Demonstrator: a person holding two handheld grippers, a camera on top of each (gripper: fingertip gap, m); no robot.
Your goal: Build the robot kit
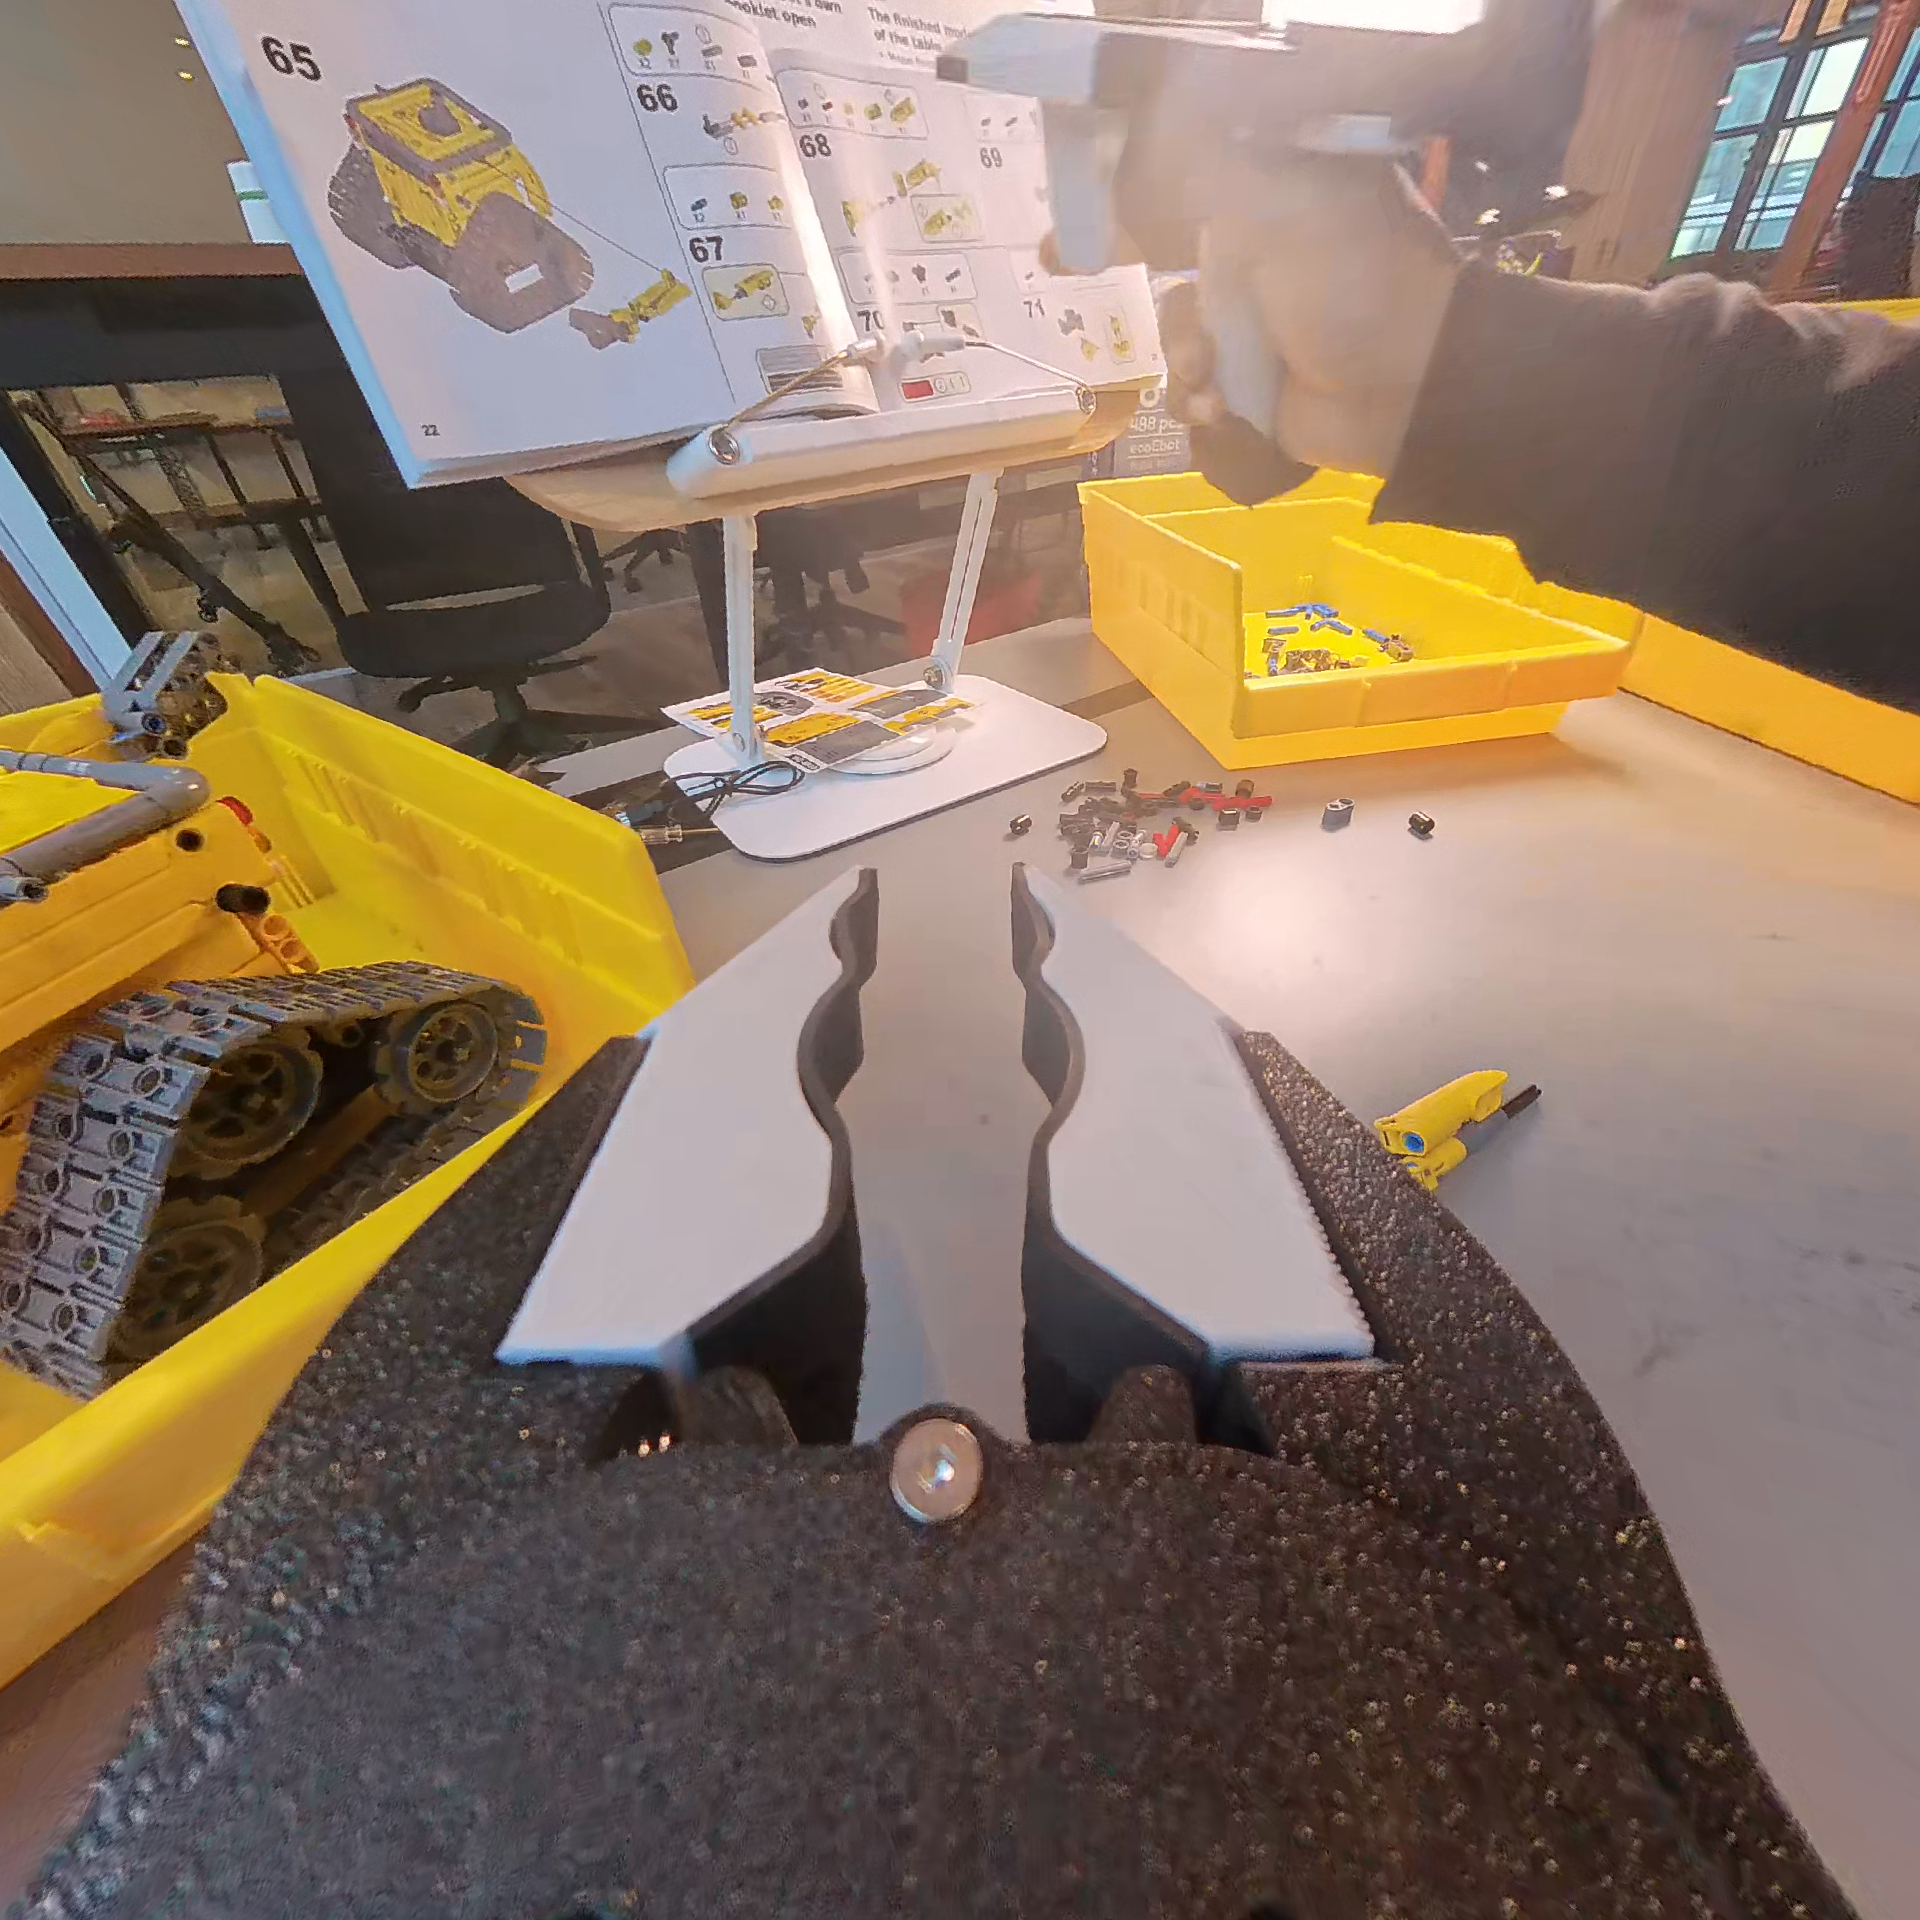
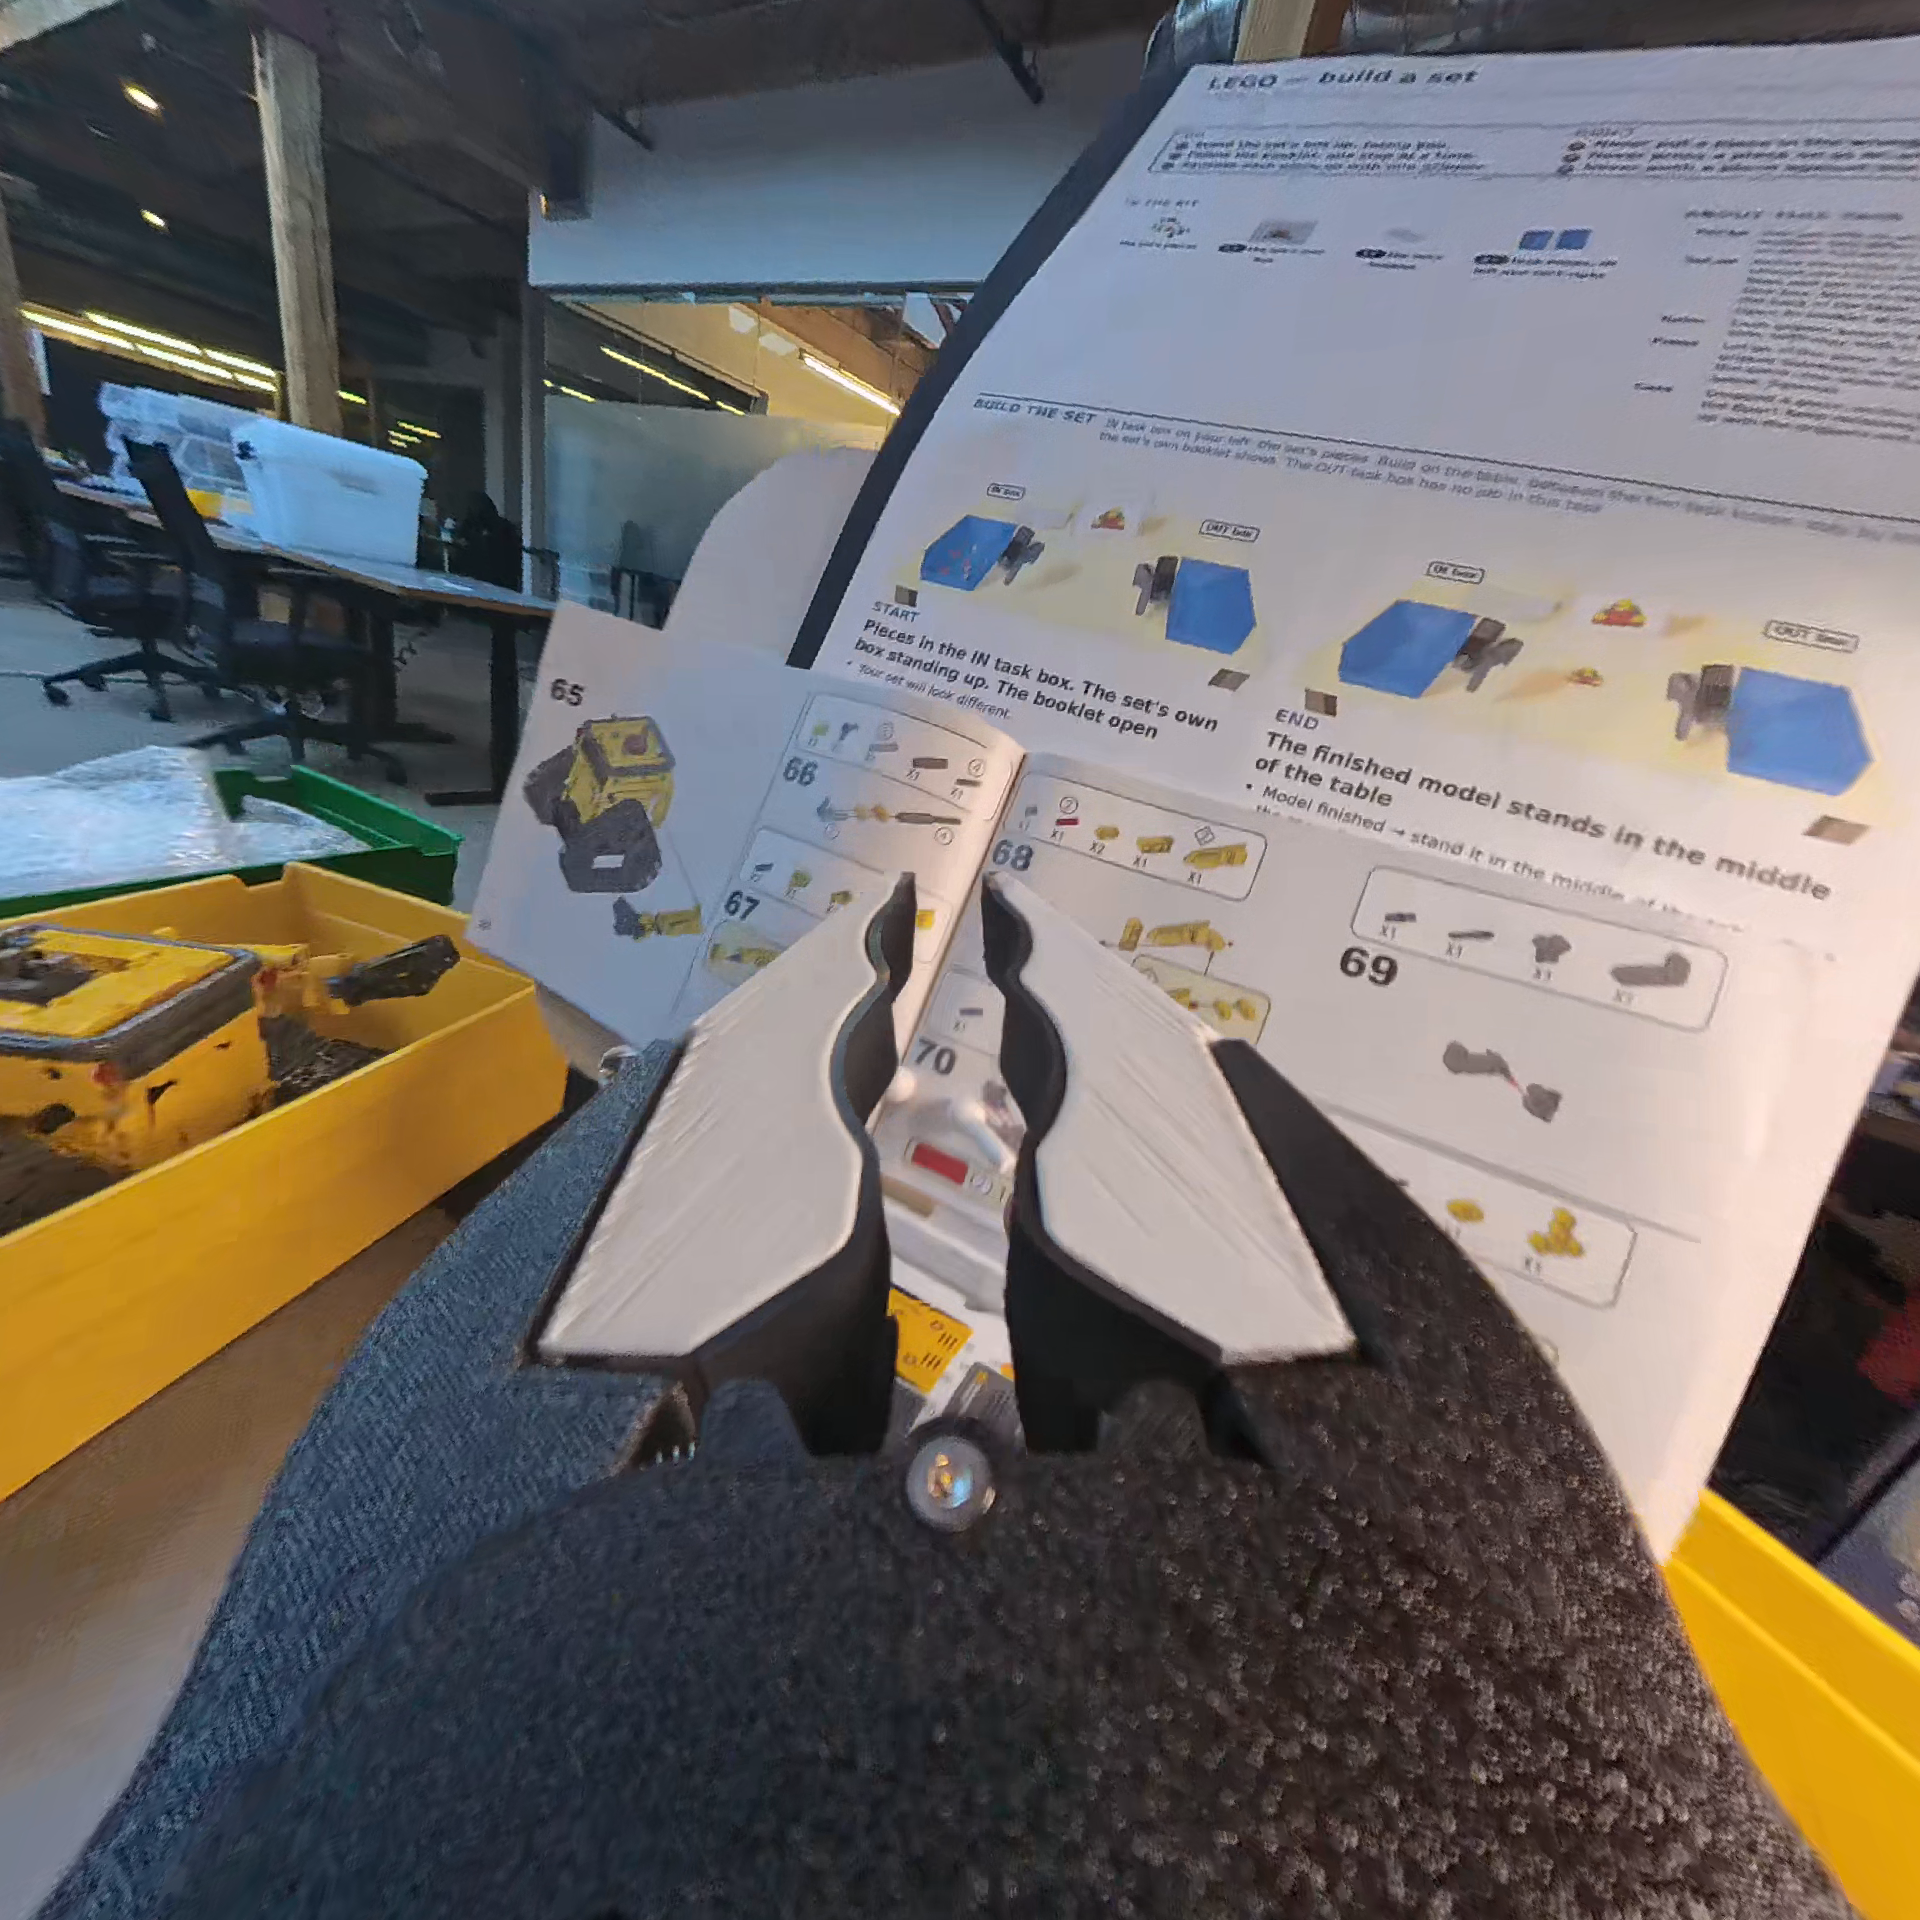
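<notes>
Booklet (image 2: 1195,935) stands open on its stand (image 1: 883,665) at the desk's (image 1: 1558,1039) far side; right fingers (image 2: 948,883), parted and empty, hover just before its pages. Left fingers (image 1: 943,878), parted and empty, hang over bare desk beside the bin (image 1: 436,831) holding the tracked model (image 1: 239,1091).

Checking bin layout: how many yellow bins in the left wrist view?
3: left bin holding the tracked model; parts bin at right rear; a third bin's edge at far right, mostly hidden by a sleeve.
</notes>
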